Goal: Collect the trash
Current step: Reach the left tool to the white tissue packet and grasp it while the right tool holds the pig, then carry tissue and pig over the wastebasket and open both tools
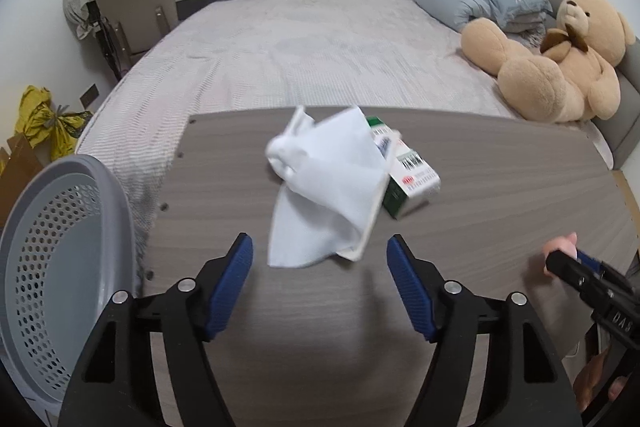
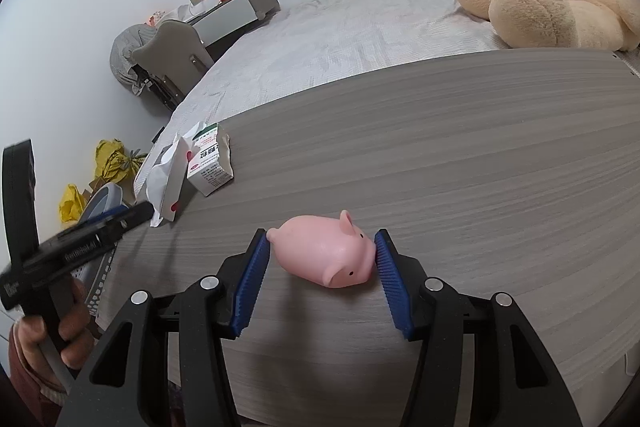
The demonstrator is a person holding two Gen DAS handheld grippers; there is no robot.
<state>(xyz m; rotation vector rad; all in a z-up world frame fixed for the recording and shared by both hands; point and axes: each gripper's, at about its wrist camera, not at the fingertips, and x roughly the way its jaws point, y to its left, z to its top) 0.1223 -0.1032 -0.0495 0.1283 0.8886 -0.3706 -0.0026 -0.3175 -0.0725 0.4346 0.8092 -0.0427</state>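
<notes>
- Counter (image 1: 480, 187): flat board with grey wood-grain laminate, laid over the bed (image 1: 300, 39), which has a pale ribbed cover.
- Tissue (image 1: 324, 187): white, soft, crumpled sheet lying mid-counter, draped against the carton.
- Carton (image 1: 412, 179): small rectangular box, white and green, with a barcode and a red oval mark; print too small to read. It touches the tissue on the side away from the basket.
- Basket (image 1: 56, 247): grey plastic, perforated wall, smooth rim, beside the counter's edge, well apart from the tissue.
- Left gripper (image 1: 320, 255): ribbed blue pads, jaws open, empty, just short of the tissue.
- Right gripper (image 2: 322, 249): jaws clamped on a smooth pink pig toy (image 2: 324, 253) resting on the counter, well apart from the tissue.
</notes>
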